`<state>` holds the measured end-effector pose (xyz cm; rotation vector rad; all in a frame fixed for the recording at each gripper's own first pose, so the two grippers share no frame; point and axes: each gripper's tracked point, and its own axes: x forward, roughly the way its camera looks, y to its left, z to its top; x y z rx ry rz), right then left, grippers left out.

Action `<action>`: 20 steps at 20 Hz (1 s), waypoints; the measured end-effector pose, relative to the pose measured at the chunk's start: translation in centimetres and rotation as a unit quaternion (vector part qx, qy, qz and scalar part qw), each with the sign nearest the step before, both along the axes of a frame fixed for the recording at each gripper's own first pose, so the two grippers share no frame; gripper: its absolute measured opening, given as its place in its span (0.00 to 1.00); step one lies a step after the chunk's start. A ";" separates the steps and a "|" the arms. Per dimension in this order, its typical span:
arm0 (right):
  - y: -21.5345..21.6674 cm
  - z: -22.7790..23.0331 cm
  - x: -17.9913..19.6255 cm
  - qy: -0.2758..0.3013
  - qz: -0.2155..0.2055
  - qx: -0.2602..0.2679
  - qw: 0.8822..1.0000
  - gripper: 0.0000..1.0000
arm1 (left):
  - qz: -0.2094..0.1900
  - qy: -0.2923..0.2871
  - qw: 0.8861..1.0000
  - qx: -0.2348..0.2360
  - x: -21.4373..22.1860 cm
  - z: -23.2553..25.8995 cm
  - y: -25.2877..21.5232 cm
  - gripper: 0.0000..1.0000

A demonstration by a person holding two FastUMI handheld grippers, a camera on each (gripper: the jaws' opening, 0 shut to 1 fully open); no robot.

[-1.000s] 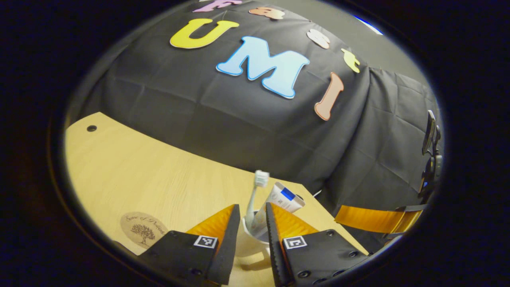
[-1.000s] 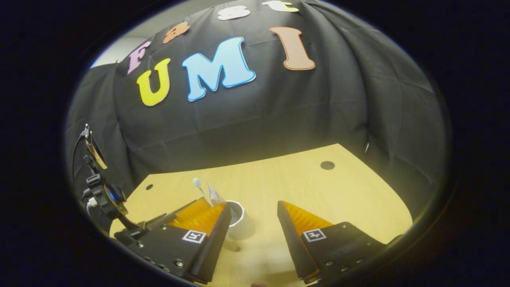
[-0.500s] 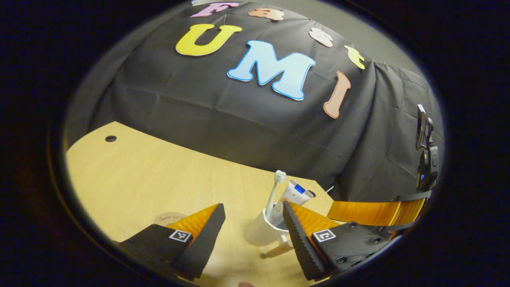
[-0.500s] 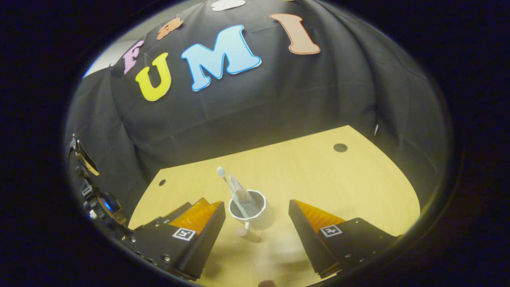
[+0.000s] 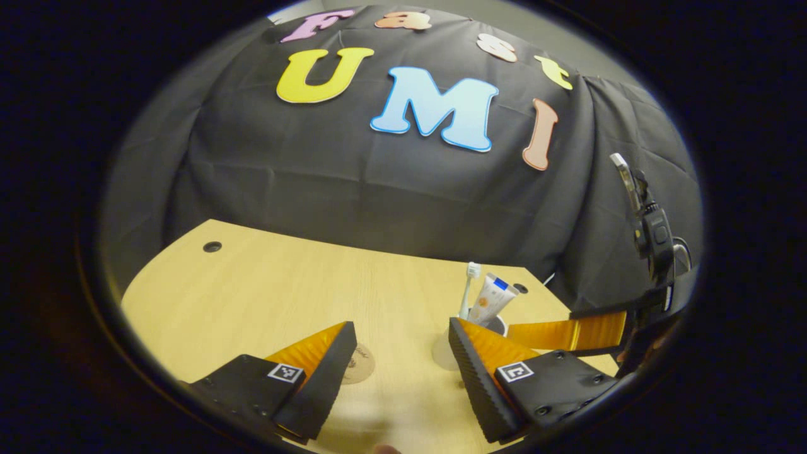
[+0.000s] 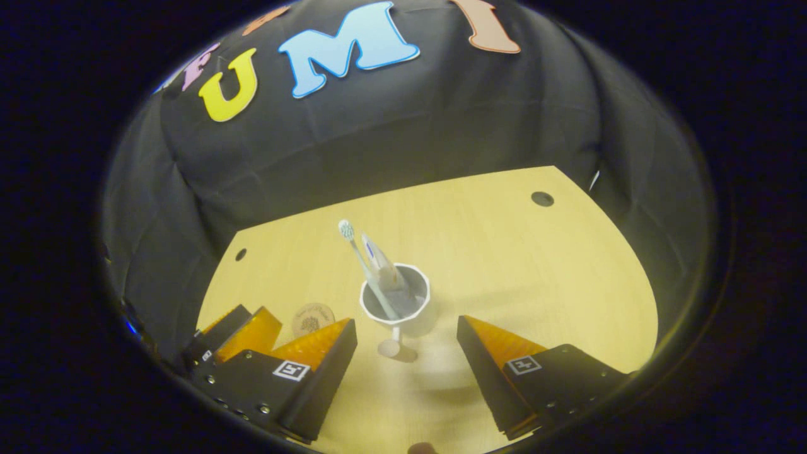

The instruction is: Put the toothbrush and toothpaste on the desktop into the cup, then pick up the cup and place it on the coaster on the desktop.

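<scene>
A white cup stands upright on the wooden desk, with a toothbrush and a toothpaste tube leaning in it. A round brown coaster lies just left of the cup and apart from it. My right gripper hovers open above and in front of the cup, nothing between its fingers. In the left gripper view my left gripper is open and empty. The coaster peeks out beside its left finger. The cup, toothbrush and toothpaste stand behind its right finger.
The right gripper's orange finger and body sit right of the cup in the left gripper view. The left gripper's fingers lie at the lower left in the right gripper view. Cable holes mark the desk's far corners.
My left gripper opened, let go of the cup and drew back to the left. The cup now stands on the desk. My right gripper rose and tilted down over the cup.
</scene>
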<state>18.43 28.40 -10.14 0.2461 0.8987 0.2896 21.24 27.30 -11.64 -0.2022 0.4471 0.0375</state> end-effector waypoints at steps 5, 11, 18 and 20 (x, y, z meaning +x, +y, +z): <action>1.4 -2.1 -0.1 0.062 0.020 -0.034 0.997 0.97 | 0.002 0.020 0.999 0.032 -1.4 -0.2 1.7 0.95; 1.8 -5.1 0.7 0.099 0.038 -0.093 0.990 0.98 | 0.011 0.030 0.999 0.029 -2.5 -0.5 3.2 0.99; 2.8 -7.6 1.1 0.137 0.060 -0.125 0.981 0.96 | 0.035 0.053 0.998 0.003 -4.0 -2.1 4.8 0.96; 2.9 -8.4 1.1 0.143 0.066 -0.134 0.978 0.95 | 0.042 0.059 0.997 -0.003 -4.2 -2.5 5.2 0.96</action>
